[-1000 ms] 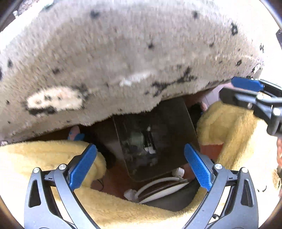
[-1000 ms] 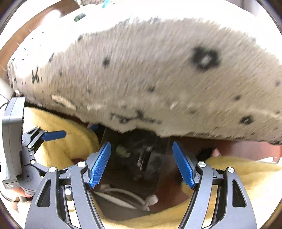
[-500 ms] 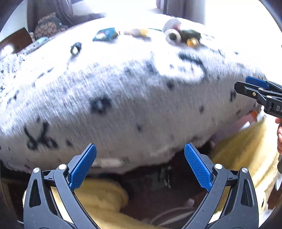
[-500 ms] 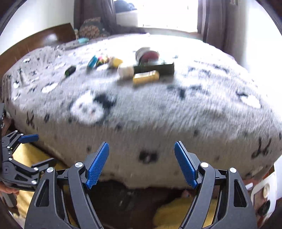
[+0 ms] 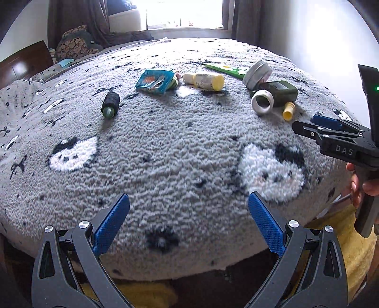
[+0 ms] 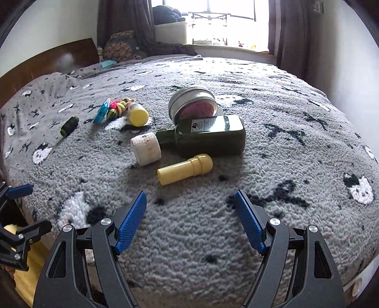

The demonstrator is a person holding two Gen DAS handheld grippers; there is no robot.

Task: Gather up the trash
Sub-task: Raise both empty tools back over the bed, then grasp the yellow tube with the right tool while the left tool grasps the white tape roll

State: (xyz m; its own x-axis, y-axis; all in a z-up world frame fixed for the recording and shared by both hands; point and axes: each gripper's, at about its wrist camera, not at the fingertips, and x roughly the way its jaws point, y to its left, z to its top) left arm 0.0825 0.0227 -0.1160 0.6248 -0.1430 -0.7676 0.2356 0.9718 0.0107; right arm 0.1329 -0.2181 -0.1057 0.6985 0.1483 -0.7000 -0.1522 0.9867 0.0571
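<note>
Trash lies on a grey panda-print blanket (image 5: 180,151) on the bed. In the right wrist view I see a yellow tube (image 6: 185,169), a white tape roll (image 6: 146,148), a dark green bottle (image 6: 206,138), a round tin (image 6: 193,103), a yellow-capped bottle (image 6: 137,115), a blue packet (image 6: 102,111) and a dark spool (image 6: 69,126). The left wrist view shows the spool (image 5: 110,105), blue packet (image 5: 155,81), yellow-capped bottle (image 5: 204,81) and tape roll (image 5: 262,102). My left gripper (image 5: 188,224) and right gripper (image 6: 190,221) are open and empty above the bed's near edge.
A wooden headboard (image 6: 47,62) stands at the left, with a patterned cushion (image 6: 120,48) and a window (image 6: 225,21) at the far end. A yellow fleece (image 5: 341,244) lies below the bed edge. The right gripper (image 5: 336,139) shows at the left view's right side.
Both grippers have risen from under the blanket's edge, near the yellow fleece and clutter, to above the bed top. The trash items have come into view. Both stay open.
</note>
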